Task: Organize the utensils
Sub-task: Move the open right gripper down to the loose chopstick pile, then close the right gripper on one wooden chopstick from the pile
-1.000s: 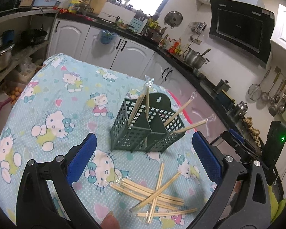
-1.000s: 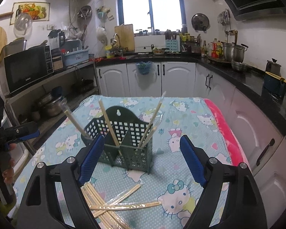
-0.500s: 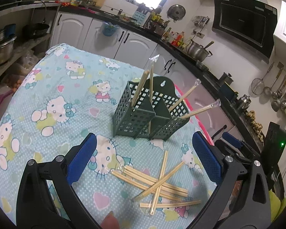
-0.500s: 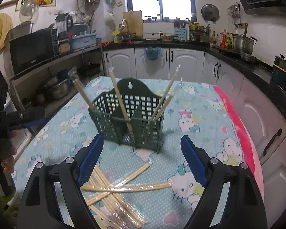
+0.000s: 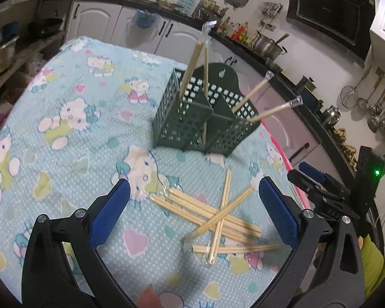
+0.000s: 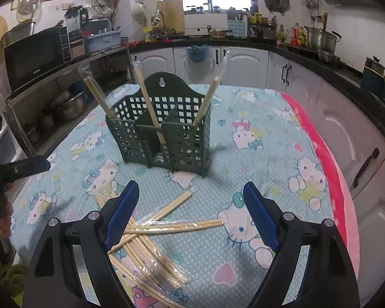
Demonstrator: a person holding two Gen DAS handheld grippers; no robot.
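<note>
Landmark: the green caddy (image 6: pixel 157 131), standing upright mid-tabletop with its hanging tab at the back.

Left of the caddy front, the left claw (image 5: pixel 192 205) hovers with jaws apart, holding nothing. It points down at the loose chopsticks (image 5: pixel 215 215), which suggests a pick-up is being lined up. The right claw (image 6: pixel 190 213) is likewise spread and empty, hovering over the same pile from the caddy's front side.

Loose chopsticks lie in front of the caddy, most in clear wrappers, several crossed over one another — the top ones will probably have to go first. Sorted chopsticks (image 6: pixel 146 102) already stand in the caddy, leaning outward on its rims because the sticks are much taller than the walls. By this count the task is judged partly done.

The tabletop (image 6: pixel 282 159) carries a light-blue cartoon-cat cloth, soft and slightly wrinkled. Behind the caddy: white cabinets (image 6: pixel 246 64), a dark counter, a window, a microwave (image 6: pixel 36 56) at left, pots at right.
</note>
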